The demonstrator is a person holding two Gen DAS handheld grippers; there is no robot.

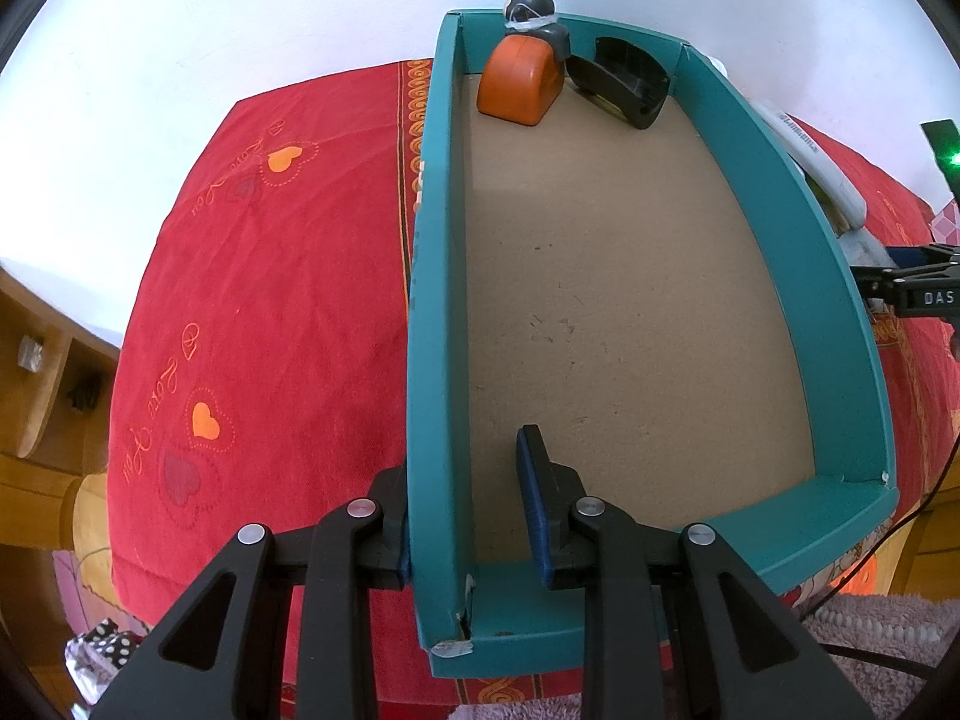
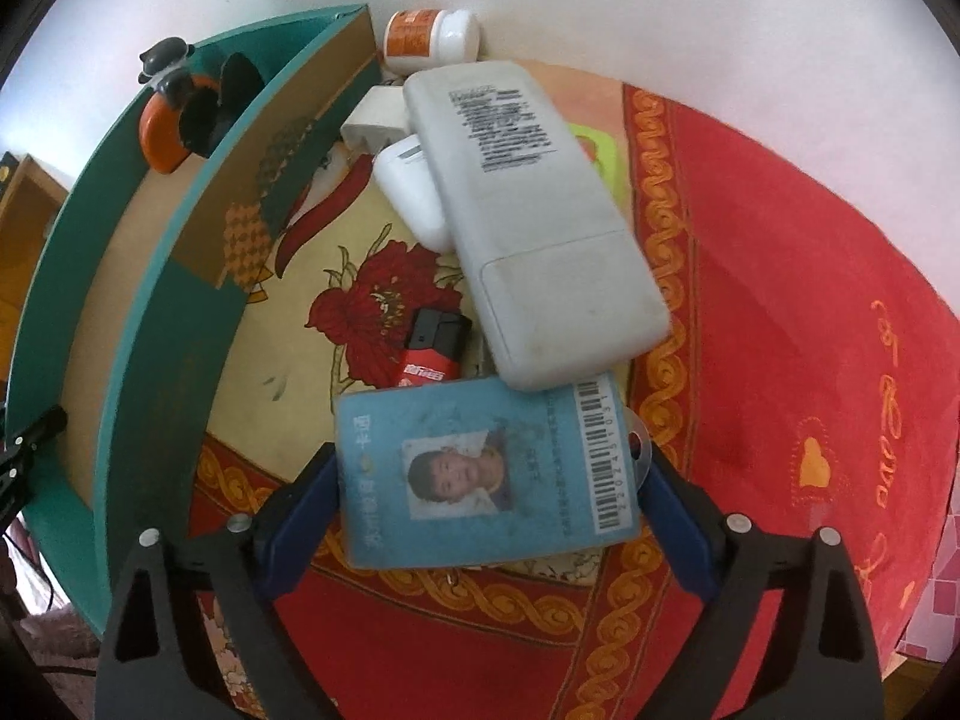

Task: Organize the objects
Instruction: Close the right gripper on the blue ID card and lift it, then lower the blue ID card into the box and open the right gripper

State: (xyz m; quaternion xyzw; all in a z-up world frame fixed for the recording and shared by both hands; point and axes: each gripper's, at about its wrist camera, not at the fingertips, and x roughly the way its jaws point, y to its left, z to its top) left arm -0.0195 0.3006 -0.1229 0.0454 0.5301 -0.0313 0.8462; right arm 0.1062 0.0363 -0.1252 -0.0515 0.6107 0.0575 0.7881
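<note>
1. Two items already sit inside the teal box (image 1: 840,276), both at its far end: an orange rounded object (image 1: 519,84) and a black curved piece (image 1: 624,84), with a small grey figurine (image 1: 534,9) at the far wall behind them. Most of the brown cardboard floor is bare, so I judge the job barely started.
2. Nearest in the left wrist view, the left gripper (image 1: 471,516) is clamped on the box's near left wall, one blue pad outside and one inside, apparently steadying it on the red heart-patterned cloth (image 1: 270,300).
3. Nearest in the right wrist view, the right gripper (image 2: 486,516) stands wide, its blue pads flanking a pale blue ID card (image 2: 480,474) in a clear sleeve. They seem just beside its short edges; I cannot tell whether they press on it. It looks like the next thing to go in.
4. That card lies flat on the cloth, barcode toward the right, worn and slightly scuffed, its far edge tucked under the remote.
5. Beyond it wait a red and black lighter (image 2: 435,348), a long white remote control (image 2: 528,222) lying back up, a white charger (image 2: 414,192) and a white plug (image 2: 375,117).
6. Farthest, an orange-labelled pill bottle (image 2: 432,36) lies on its side by the wall.
</note>
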